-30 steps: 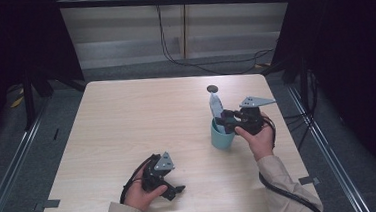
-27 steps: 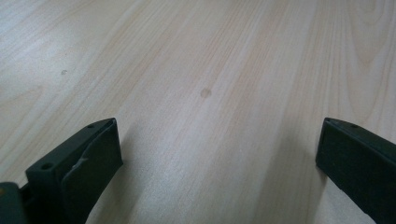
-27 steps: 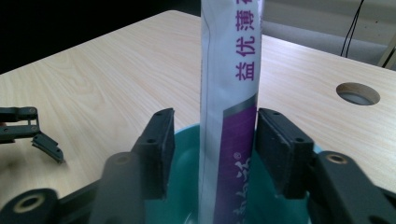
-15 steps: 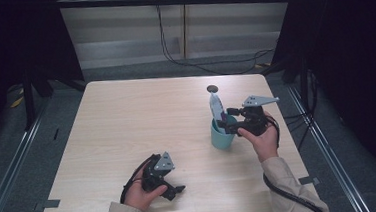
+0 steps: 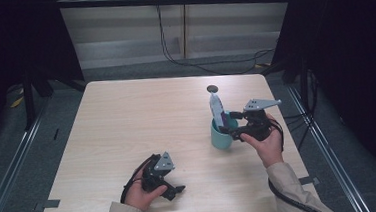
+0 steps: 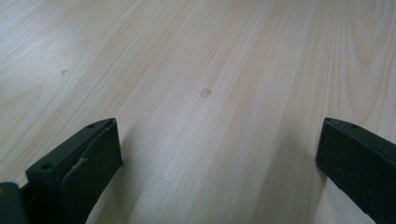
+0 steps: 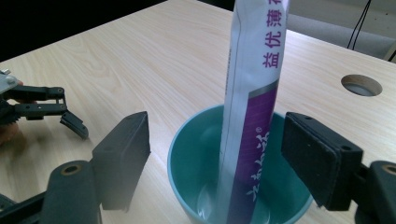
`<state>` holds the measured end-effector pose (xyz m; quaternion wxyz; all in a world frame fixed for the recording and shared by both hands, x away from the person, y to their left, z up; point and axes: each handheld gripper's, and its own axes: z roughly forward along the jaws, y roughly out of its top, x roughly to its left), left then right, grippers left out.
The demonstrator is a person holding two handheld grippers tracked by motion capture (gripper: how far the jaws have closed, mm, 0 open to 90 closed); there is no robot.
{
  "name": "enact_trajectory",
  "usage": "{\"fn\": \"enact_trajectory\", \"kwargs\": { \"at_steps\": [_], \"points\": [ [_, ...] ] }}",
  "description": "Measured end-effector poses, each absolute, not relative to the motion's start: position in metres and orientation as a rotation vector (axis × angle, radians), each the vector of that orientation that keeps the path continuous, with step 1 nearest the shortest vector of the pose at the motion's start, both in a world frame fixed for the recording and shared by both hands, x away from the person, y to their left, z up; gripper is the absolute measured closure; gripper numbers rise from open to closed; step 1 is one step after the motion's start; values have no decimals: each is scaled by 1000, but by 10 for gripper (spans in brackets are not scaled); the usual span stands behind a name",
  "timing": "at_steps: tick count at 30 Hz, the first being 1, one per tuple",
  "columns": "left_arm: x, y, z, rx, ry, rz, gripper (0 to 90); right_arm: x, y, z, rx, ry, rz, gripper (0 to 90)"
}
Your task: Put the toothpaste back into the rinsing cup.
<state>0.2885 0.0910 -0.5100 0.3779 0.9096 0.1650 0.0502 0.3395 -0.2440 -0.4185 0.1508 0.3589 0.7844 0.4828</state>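
My right gripper [image 7: 215, 154] sits mid-right of the high view, jaws just spread apart with the tube [image 7: 250, 107] standing between them, pads off it on both sides, so nothing is gripped. The tube stands nearly upright in the teal cup [image 5: 221, 135], base on the cup floor, top leaning on the rim toward the top of the frame. The cup is right of centre on the table [image 5: 127, 120], below the round cable hole [image 5: 213, 88].

My left gripper [image 5: 174, 189] rests at lower left of the high view, jaws wide apart over bare wood, holding nothing.

Step in hand, as I judge it: let go cleanly and pull away. To do it well I'd keep the jaws wide, draw straight back toward the right edge of the high view, and not brush the tube or clip the cup rim, since the tall tube looks easy to tip. Left hand stays parked
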Motion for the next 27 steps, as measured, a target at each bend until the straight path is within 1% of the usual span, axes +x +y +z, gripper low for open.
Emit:
{"fn": "enact_trajectory", "kwargs": {
  "at_steps": [18, 27],
  "points": [
    [289, 91, -510, 2325, 419, 129, 0, 314, -263, -417, 998, 2290, 1315, 197],
    [289, 91, -510, 2324, 420, 129, 0, 304, -270, -426, 981, 2327, 1277, 173]
  ]
}}
